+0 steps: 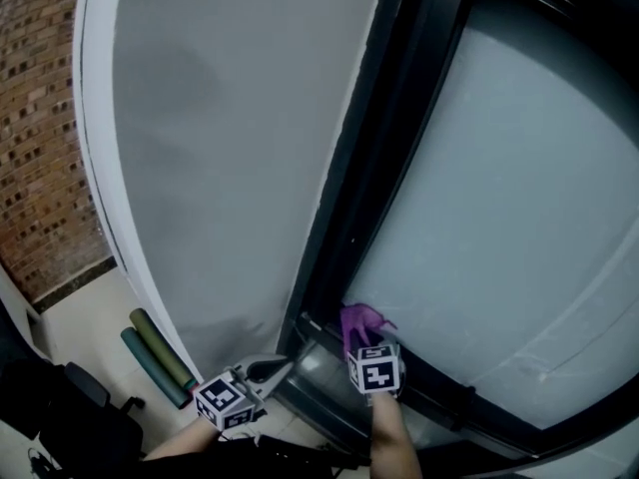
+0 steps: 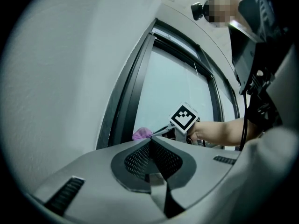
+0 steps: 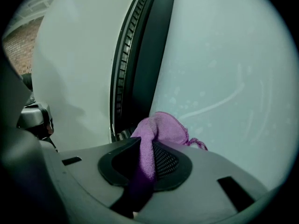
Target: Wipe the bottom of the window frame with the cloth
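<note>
A purple cloth (image 1: pixel 361 322) is pinched between the jaws of my right gripper (image 1: pixel 365 345), bunched against the lower corner of the frosted glass, just above the dark bottom of the window frame (image 1: pixel 429 387). In the right gripper view the cloth (image 3: pixel 156 132) bulges past the jaws beside the black upright of the frame (image 3: pixel 147 59). My left gripper (image 1: pixel 278 370) hangs to the left, jaws together and holding nothing. From the left gripper view, the cloth (image 2: pixel 141 134) and the right gripper's marker cube (image 2: pixel 183 117) show ahead.
A grey roller blind (image 1: pixel 230 148) covers the left pane. Brick wall (image 1: pixel 40 138) stands at far left. Two rolled green mats (image 1: pixel 155 359) lie on the floor below, beside a dark chair (image 1: pixel 70 407). The frosted pane (image 1: pixel 519 208) fills the right.
</note>
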`<control>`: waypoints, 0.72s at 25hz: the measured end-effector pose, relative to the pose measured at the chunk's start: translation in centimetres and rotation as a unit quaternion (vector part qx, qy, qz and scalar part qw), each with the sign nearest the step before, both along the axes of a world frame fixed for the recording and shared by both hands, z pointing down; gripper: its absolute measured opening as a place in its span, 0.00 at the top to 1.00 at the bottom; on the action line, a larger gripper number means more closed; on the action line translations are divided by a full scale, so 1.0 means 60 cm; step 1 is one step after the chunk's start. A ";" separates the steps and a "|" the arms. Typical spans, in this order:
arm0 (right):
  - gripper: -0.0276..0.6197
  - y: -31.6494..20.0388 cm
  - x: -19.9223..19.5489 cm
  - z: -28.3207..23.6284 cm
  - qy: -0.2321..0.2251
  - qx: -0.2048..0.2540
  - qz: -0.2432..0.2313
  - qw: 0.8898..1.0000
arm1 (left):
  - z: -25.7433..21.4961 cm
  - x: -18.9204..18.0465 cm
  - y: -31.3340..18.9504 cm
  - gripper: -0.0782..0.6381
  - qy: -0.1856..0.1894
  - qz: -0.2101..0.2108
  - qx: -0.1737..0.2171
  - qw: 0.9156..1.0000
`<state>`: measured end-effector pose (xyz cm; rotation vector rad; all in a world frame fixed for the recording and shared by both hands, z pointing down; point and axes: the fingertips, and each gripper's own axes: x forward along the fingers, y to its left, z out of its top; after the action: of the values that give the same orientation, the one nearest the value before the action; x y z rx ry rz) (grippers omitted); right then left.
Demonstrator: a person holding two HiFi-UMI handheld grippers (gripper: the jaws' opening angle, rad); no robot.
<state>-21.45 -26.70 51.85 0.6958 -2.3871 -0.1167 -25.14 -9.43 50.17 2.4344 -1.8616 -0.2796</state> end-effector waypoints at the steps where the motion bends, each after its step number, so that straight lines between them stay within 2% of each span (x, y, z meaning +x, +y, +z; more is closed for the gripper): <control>1: 0.84 -0.002 0.008 0.001 -0.002 -0.003 0.005 1.000 | -0.002 0.005 -0.001 0.89 0.003 0.004 -0.003 1.000; 7: 0.84 -0.007 0.043 -0.003 -0.012 -0.006 0.025 1.000 | -0.009 0.026 -0.017 0.89 0.005 0.026 -0.007 1.000; 18: 0.84 -0.016 0.123 -0.001 -0.033 -0.020 0.074 0.997 | -0.004 0.077 -0.046 0.89 -0.015 0.079 -0.006 0.997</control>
<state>-14.08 -27.66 51.81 0.8658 -2.3837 0.0168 -20.51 -12.20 49.94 2.5728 -1.6629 -0.2219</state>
